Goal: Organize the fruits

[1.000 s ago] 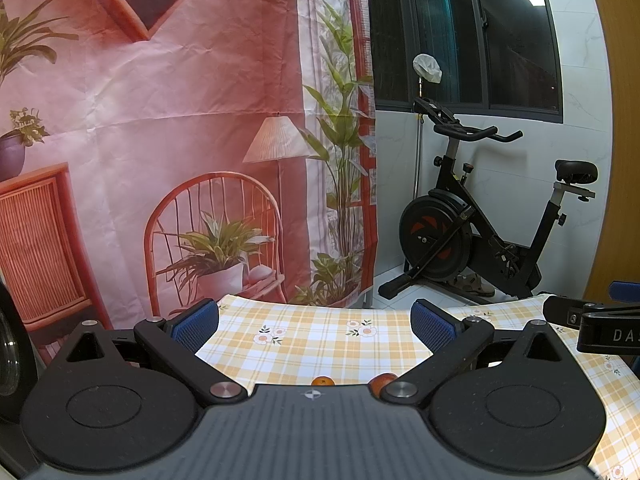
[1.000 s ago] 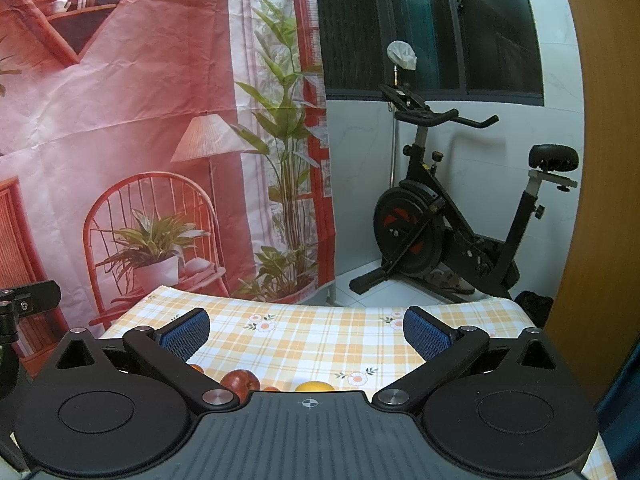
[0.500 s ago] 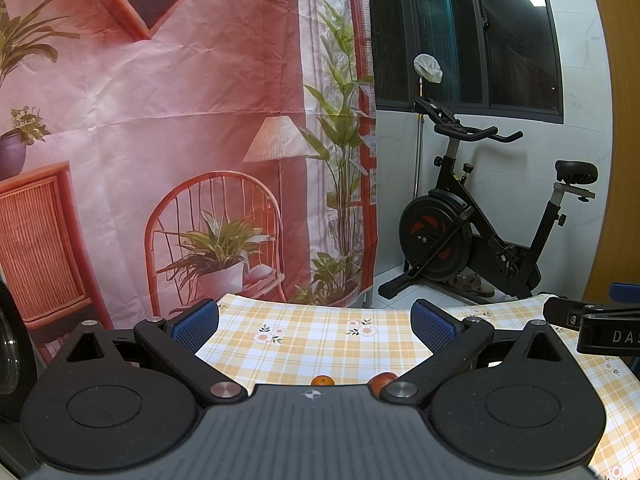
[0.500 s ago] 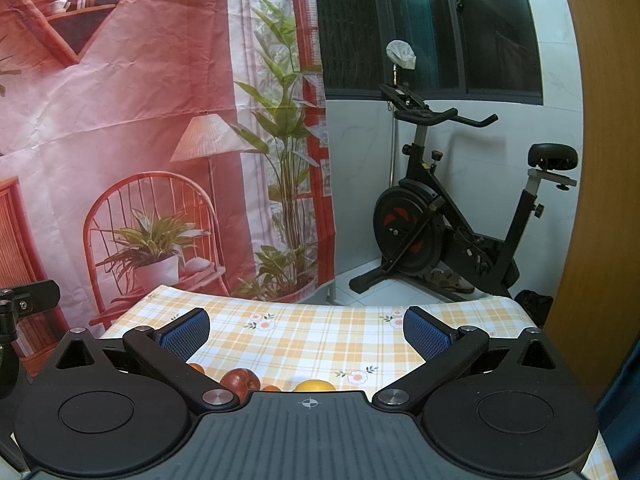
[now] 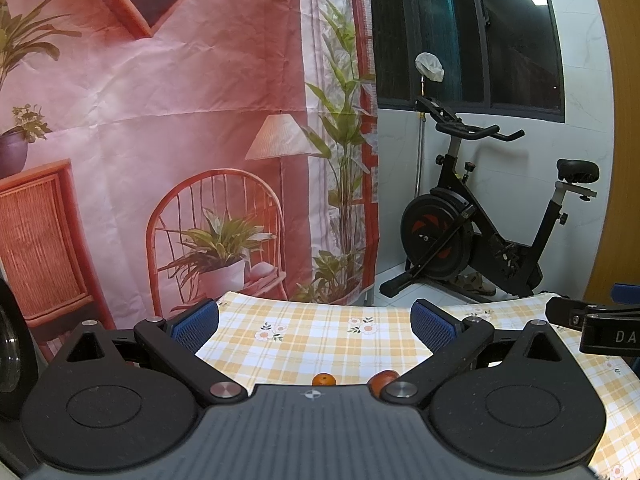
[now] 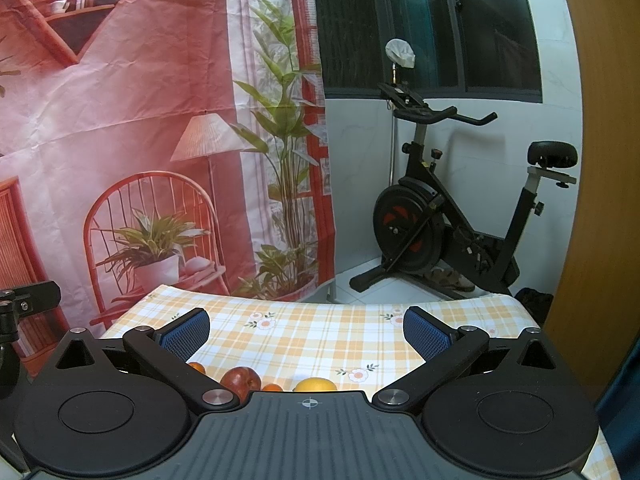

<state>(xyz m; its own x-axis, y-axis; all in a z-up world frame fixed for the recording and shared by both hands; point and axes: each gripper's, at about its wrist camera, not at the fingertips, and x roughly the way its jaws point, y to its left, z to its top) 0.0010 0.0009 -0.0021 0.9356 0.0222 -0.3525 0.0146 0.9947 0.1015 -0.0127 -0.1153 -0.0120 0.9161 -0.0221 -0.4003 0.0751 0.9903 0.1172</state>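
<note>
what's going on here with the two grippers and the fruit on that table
A person holds two black grippers with blue pads above a yellow checked tablecloth. Both the left gripper and the right gripper are open and hold nothing. A dark red apple, a yellow citrus fruit and small orange fruits lie loose on the cloth, partly hidden by the gripper bodies. No fruit has been picked up yet.

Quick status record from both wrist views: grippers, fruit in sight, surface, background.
left gripper: open, holding nothing
right gripper: open, holding nothing
fruit, right view: red apple, yellow fruit, small orange fruit between them, another by the left finger
fruit, left view: small orange; a red fruit
surface: checked tablecloth
background: exercise bike
</note>
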